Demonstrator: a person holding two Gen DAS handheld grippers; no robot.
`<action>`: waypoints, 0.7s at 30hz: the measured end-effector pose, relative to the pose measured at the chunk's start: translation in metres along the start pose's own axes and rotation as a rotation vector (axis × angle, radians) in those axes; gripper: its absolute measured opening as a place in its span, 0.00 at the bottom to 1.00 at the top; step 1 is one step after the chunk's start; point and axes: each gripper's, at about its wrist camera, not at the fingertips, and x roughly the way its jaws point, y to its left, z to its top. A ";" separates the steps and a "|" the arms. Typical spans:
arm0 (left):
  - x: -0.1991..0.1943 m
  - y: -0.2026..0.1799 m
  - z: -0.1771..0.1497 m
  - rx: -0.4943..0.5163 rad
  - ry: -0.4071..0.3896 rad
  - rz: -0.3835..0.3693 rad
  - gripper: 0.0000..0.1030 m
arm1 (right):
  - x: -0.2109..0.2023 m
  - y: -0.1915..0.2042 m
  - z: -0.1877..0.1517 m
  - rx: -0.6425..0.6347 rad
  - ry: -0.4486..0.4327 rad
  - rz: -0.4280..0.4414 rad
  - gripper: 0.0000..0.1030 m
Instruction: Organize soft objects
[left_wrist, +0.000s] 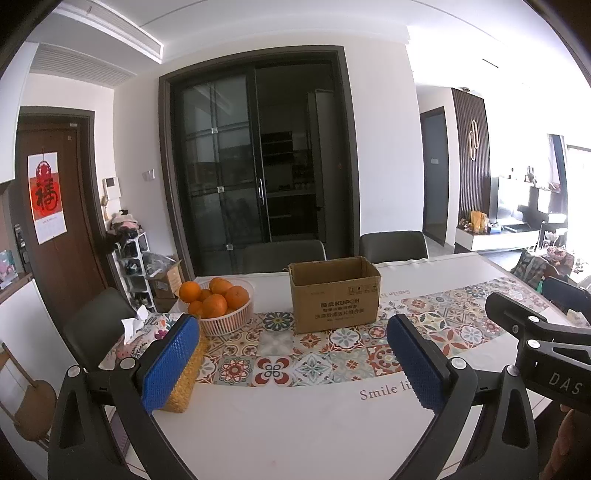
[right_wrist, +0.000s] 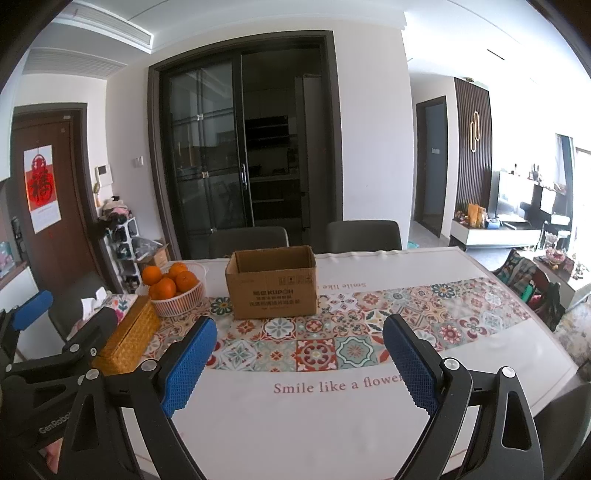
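An open brown cardboard box (left_wrist: 334, 293) stands on the patterned runner of the table; it also shows in the right wrist view (right_wrist: 272, 282). Its inside is hidden. My left gripper (left_wrist: 291, 350) is open and empty, held above the table's near edge, well short of the box. My right gripper (right_wrist: 299, 354) is open and empty, also above the near part of the table. The right gripper's body shows at the right of the left wrist view (left_wrist: 535, 343), and the left gripper shows at the left of the right wrist view (right_wrist: 55, 347). No soft object is visible outside the box.
A white basket of oranges (left_wrist: 218, 301) stands left of the box. A woven tissue box (right_wrist: 127, 338) with a floral cover sits at the table's left edge. Two grey chairs (left_wrist: 393, 245) stand behind the table. The white tabletop (right_wrist: 314, 424) lies beneath both grippers.
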 end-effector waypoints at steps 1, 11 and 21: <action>0.000 0.000 0.000 0.000 0.000 0.000 1.00 | -0.001 0.000 0.000 -0.001 0.000 0.001 0.90; 0.000 0.000 0.000 -0.001 0.002 0.001 1.00 | -0.002 0.001 -0.001 -0.001 0.000 0.001 0.90; -0.003 0.000 -0.002 -0.002 0.002 -0.002 1.00 | -0.002 0.001 -0.001 -0.002 -0.001 0.002 0.90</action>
